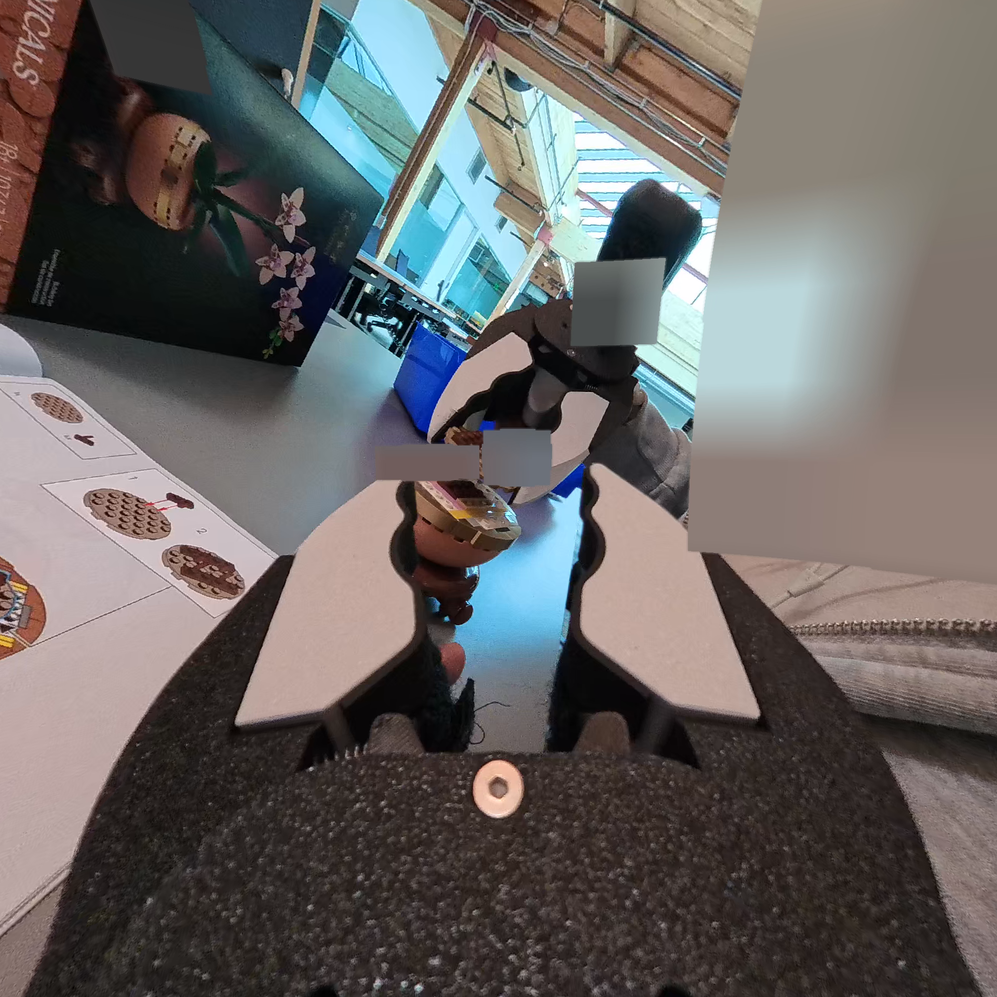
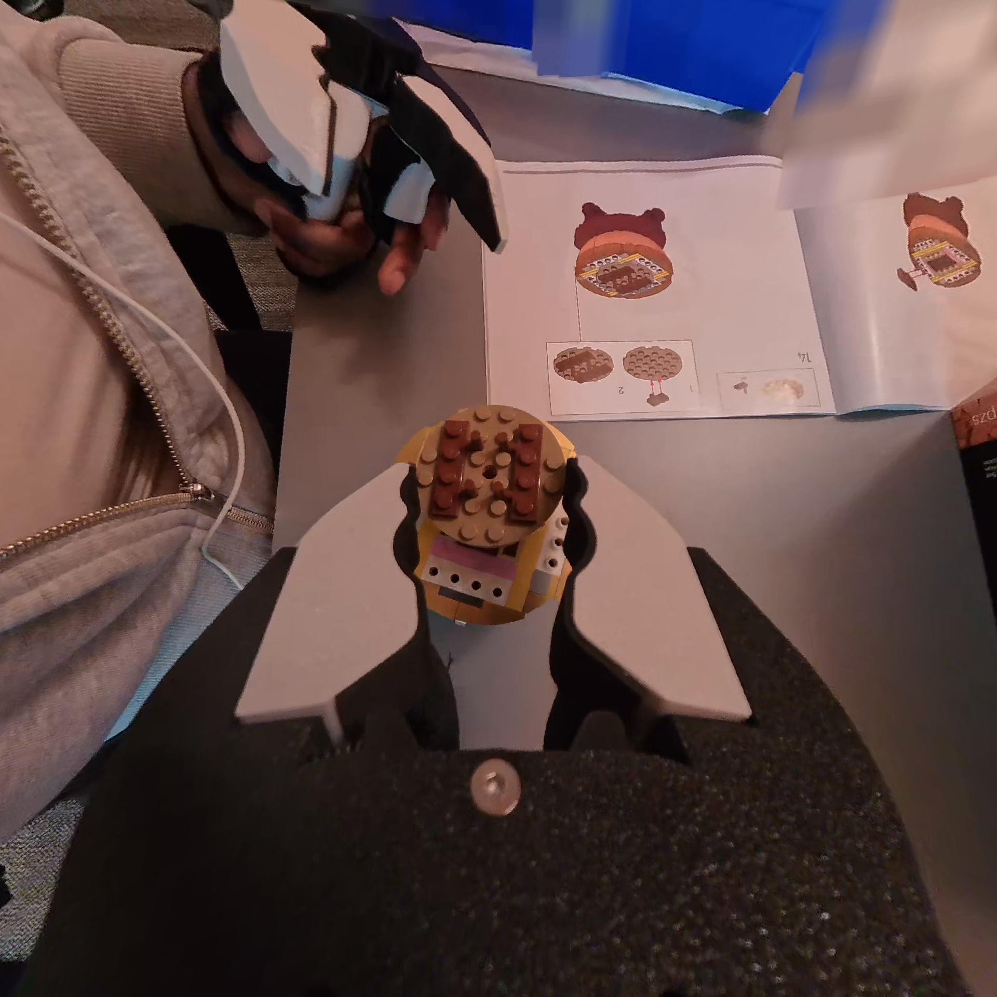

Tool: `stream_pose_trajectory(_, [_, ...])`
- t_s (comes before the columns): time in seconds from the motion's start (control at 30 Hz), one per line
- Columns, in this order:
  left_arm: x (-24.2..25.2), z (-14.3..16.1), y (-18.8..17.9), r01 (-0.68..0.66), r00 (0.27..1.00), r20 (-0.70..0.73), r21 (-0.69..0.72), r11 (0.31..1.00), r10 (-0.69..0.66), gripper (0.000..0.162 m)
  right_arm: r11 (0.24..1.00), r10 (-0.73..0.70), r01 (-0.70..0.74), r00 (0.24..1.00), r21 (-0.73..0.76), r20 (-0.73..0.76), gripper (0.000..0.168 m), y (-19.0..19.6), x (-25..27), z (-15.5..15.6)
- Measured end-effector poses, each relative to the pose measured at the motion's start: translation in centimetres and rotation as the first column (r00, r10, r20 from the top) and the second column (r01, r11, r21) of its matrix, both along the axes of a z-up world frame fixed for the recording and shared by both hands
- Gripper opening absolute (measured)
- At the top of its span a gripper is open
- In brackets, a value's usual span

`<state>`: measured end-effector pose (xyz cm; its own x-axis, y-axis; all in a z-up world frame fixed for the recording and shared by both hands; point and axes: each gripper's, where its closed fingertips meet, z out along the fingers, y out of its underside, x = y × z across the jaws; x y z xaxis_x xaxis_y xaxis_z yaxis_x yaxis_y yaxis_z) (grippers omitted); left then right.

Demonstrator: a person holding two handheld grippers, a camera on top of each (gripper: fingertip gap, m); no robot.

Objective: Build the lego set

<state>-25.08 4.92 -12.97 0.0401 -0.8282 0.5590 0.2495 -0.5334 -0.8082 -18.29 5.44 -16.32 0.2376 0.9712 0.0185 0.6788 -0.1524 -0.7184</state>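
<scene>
My right gripper [image 2: 491, 475] is shut on a round tan plate [image 2: 491, 475] that carries dark brown bricks. It holds the plate just over the tan and brown pot model [image 2: 485, 588]. In the left wrist view the pot [image 1: 458, 534] stands on the grey table beyond my left gripper [image 1: 491, 480], which is open and empty; the pot is close to its left finger. The right gripper [image 1: 507, 448] hangs over the pot with the plate [image 1: 464, 436]. A blur patch hides whether plate and pot touch. The left gripper [image 2: 404, 226] also shows far off at the upper left.
An open instruction booklet [image 2: 647, 296] lies on the table [image 2: 377, 377] past the pot; it also shows at the left [image 1: 108, 512]. The dark set box [image 1: 162, 189] stands at the back left. A blue bin [image 1: 426, 372] is behind. A person's grey zipped jacket [image 2: 81, 377] is close by. My right fingertips sit around 8 cm from my left ones.
</scene>
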Motion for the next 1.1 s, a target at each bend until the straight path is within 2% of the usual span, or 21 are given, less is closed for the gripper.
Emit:
stream_pose_trajectory(0.37, [0.2,-0.3,0.1,-0.015,1.000,-0.027,0.013,1.000,0.016,0.057,0.973,-0.219,0.217,0.975,-0.080,-0.028,0.051,-0.3,1.2,0.0])
stream_pose_trajectory(0.6, [0.1,0.0,0.5,-0.051,0.999,-0.017,0.043,0.998,0.052,0.046,0.901,-0.424,0.414,0.904,-0.130,-0.060,0.051,-0.3,1.5,0.2])
stream_pose_trajectory(0.7, [0.4,0.0,0.7,-0.045,0.996,-0.070,0.089,0.995,0.052,0.053,0.877,-0.471,0.458,0.880,-0.143,-0.070,0.051,-0.5,1.6,0.1])
stream_pose_trajectory(0.83, [1.1,-0.2,0.4,0.016,0.988,-0.155,0.172,0.985,0.011,0.053,0.869,-0.485,0.473,0.873,-0.146,-0.053,0.051,-0.9,1.8,-0.1])
stream_pose_trajectory(0.93, [1.7,-0.7,0.2,0.058,0.976,-0.216,0.225,0.973,-0.008,0.052,0.909,-0.409,0.401,0.910,-0.110,-0.063,0.051,-1.5,1.7,0.0])
stream_pose_trajectory(1.1, [2.3,-0.9,0.3,0.062,0.974,-0.226,0.257,0.965,-0.002,0.051,0.948,-0.307,0.302,0.951,-0.099,-0.043,0.051,-0.9,1.4,-0.5])
